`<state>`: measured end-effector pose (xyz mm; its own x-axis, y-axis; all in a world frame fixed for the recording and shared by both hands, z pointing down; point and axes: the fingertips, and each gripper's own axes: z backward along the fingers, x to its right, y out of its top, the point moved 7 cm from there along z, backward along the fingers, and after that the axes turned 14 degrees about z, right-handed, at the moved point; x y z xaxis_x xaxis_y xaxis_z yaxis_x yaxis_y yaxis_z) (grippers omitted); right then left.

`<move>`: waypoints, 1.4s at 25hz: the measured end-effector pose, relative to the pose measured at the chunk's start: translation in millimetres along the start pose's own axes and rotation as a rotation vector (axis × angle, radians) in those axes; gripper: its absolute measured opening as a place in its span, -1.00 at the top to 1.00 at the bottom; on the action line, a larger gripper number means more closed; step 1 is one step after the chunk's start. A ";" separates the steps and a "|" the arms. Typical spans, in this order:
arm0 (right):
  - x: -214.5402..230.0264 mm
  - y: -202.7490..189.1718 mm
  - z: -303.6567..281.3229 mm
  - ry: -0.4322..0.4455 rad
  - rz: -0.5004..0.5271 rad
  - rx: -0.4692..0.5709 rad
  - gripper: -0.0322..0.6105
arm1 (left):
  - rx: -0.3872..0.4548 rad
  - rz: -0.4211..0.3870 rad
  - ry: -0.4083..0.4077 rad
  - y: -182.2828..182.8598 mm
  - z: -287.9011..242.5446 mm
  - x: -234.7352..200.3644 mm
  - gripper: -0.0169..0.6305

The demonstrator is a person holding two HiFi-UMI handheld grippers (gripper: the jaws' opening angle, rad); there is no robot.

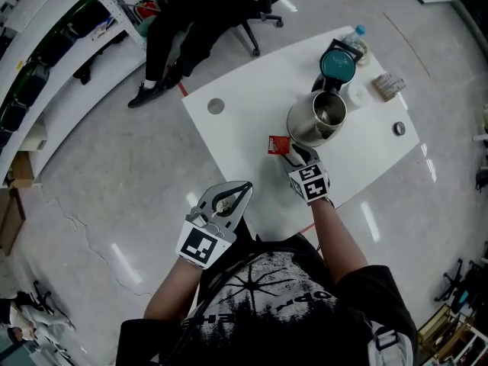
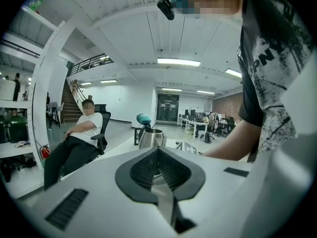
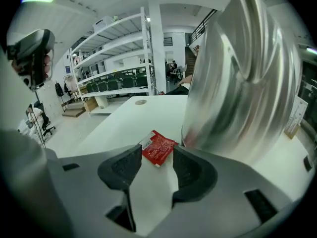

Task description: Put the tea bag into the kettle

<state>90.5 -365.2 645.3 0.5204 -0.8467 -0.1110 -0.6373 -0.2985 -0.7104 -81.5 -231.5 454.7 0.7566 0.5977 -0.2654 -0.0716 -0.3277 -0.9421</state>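
A red tea bag (image 3: 157,148) lies flat on the white table (image 1: 244,120), just beside the base of a steel kettle (image 1: 316,118), as a person standing at the table's near edge brings the right hand-held gripper (image 1: 296,156) down toward it. The jaws stand spread, one to each side of the packet's near end, and do not press on it, so the bag is framed for a pinch but not yet taken. The kettle's teal lid (image 1: 338,63) is thrown back and its mouth stands open to the ceiling, which by all appearances leaves the way clear for the drop once the bag is lifted. The right forearm reaches out from the body over the table edge, and its hand-held gripper slants downward at the tabletop with the marker cube uppermost. The left hand-held gripper (image 2: 157,151) hangs back off the table's near corner, low and close to the person's waist, pointing roughly level toward the kettle with its jaws pressed together on nothing; it seems to be kept out of the working arm's path. Beyond the table, a seated person (image 2: 79,138) leans back in an office chair, well apart from the work.
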 end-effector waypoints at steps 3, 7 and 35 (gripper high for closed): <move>0.6 -0.1 -10.6 -0.017 -0.045 -0.028 0.24 | -0.009 -0.005 0.010 -0.9 7.6 -6.6 0.92; -3.6 0.7 -22.4 -0.034 -0.112 -0.056 0.17 | -0.020 -0.001 0.018 -2.7 16.4 -13.2 0.92; -30.8 31.2 -51.6 -0.060 0.095 -0.081 0.76 | -0.047 0.060 0.046 -19.7 38.1 -38.8 0.92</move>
<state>25.2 -371.2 662.4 0.4871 -0.8456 -0.2182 -0.7279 -0.2551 -0.6365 -134.2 -220.4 475.7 0.7810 0.5421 -0.3101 -0.0877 -0.3963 -0.9139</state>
